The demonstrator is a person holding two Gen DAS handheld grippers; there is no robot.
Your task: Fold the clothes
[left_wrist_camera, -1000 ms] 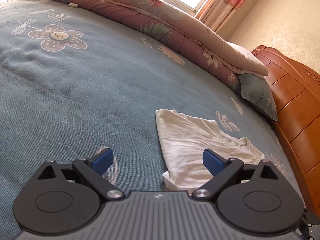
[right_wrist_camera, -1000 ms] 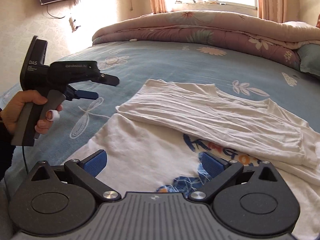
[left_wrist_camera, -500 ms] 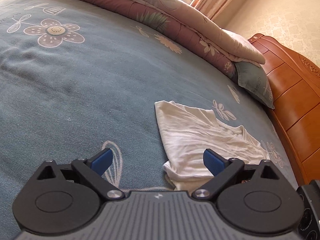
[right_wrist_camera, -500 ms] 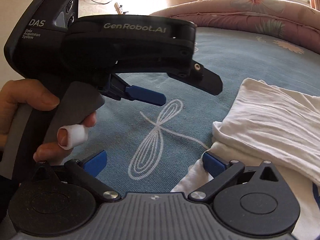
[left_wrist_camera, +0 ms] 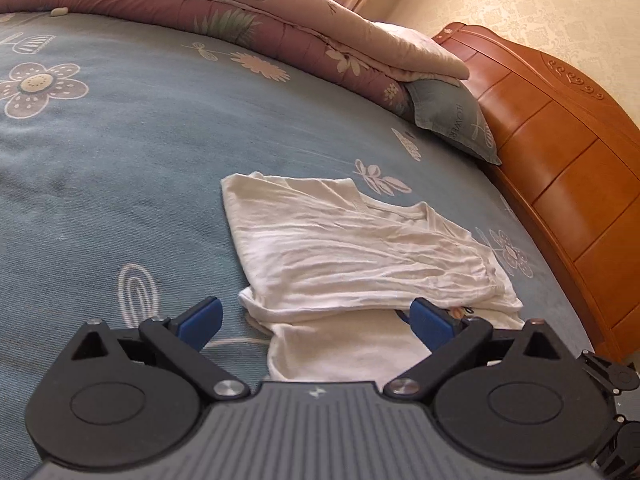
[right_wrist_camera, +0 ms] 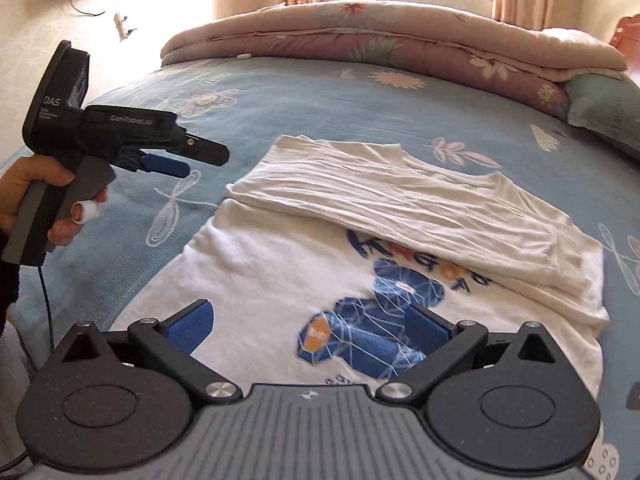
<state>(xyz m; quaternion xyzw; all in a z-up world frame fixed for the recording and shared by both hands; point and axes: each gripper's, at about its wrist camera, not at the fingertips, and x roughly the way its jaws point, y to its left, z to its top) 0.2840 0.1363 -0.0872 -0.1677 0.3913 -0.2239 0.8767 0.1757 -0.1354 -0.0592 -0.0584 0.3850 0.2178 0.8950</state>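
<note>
Shirt [right_wrist_camera: 280, 280] lies half-folded on bedsheet [right_wrist_camera: 280, 92]; both our grippers, left [left_wrist_camera: 316, 320] and right [right_wrist_camera: 308, 324], gape empty. We pinch both layers at near hem, fold evenly.

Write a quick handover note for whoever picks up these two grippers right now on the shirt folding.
Left gripper: open, empty, above the bedsheet at the shirt's near-left edge.
Right gripper: open, empty, over the printed front.
White T-shirt lies flat on the bed; its far side is already folded over the middle.
Left to do: fold the near side over, then fold it into a compact stack.
</note>
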